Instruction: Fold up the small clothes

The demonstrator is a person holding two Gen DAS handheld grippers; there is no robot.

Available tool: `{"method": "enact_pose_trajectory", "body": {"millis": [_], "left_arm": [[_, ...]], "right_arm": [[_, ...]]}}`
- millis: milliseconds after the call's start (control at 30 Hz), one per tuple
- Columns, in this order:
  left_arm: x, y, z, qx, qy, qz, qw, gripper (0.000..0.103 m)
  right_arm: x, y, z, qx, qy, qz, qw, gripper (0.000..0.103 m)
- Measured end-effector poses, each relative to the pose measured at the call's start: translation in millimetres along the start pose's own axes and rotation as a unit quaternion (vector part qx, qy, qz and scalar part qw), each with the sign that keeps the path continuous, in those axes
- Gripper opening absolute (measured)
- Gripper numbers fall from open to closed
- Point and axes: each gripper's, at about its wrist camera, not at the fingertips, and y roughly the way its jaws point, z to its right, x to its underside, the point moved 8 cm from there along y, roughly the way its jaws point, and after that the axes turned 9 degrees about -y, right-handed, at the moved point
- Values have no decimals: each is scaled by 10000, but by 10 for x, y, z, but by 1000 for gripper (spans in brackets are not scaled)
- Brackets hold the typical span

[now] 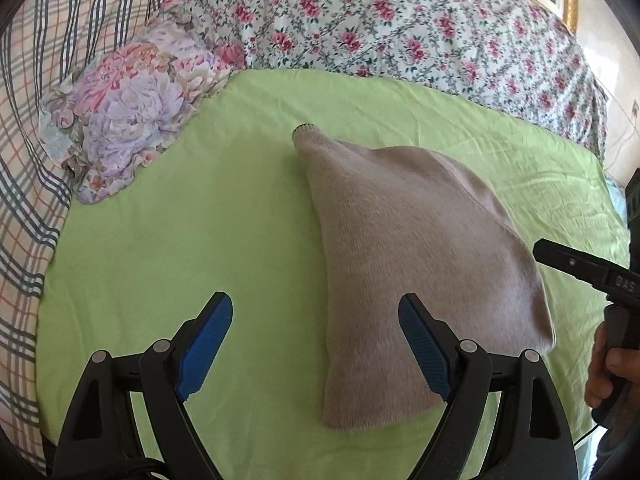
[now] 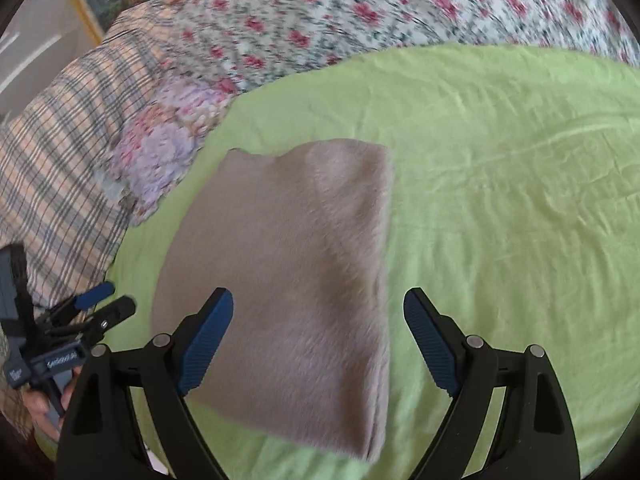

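Lying flat on the green sheet (image 1: 200, 220) of the bed, the folded beige knit garment (image 1: 420, 248) is resting untouched while both the left gripper (image 1: 316, 312) and right gripper (image 2: 318, 304) are hovering above it, fingers spread wide and holding nothing.

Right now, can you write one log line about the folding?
left hand-held gripper: open, empty | right hand-held gripper: open, empty | beige knit garment: folded, flat on green sheet | touching garment: neither

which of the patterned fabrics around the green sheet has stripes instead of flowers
The plaid cloth at the left edge: crossed grey and orange stripes. The small-rose quilt and the pastel pillow are both floral.
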Motion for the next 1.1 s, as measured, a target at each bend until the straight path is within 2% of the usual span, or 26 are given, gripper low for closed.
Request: {"method": "enact_pose_trajectory", "body": {"millis": [33,167,200,233,300,400,533,567,633,700,867,967,1100], "left_arm": [[-12,26,0,-5,-18,-16,10000,85],[-40,216,-23,-190,-27,-158,9997,85],[-35,271,-29,-245,-6,-206,9995,87],[-27,319,-24,-245,14,-246,9994,87],[-21,346,-6,-275,58,-251,9993,87],[-2,406,52,-362,279,-241,9987,87],[63,519,73,-286,282,-319,9987,91],[54,509,64,-257,257,-329,9988,91],[38,478,36,-231,206,-348,9989,91],[30,447,19,-218,183,-339,9990,90],[87,293,27,-245,171,-275,9992,90],[146,213,58,-184,197,-279,9992,90],[224,114,44,-352,222,-203,9989,90]], "right_arm": [[-23,52,50,22,89,-34,10000,73],[-23,355,228,0,412,-404,9983,56],[4,446,236,-114,452,-530,9975,35],[0,477,228,-165,436,-551,9974,24],[-39,444,183,35,158,-480,9987,21],[-30,462,209,245,-54,-496,9985,20],[6,509,339,203,160,-513,9983,23],[-8,474,346,241,169,-486,9984,25],[-22,410,368,406,161,-453,9980,45],[-29,310,357,469,147,-367,9981,47],[8,71,171,445,-8,-251,9987,48],[55,-34,-4,383,-189,-197,9989,54],[111,-128,-170,333,-346,-133,9988,58]]}}
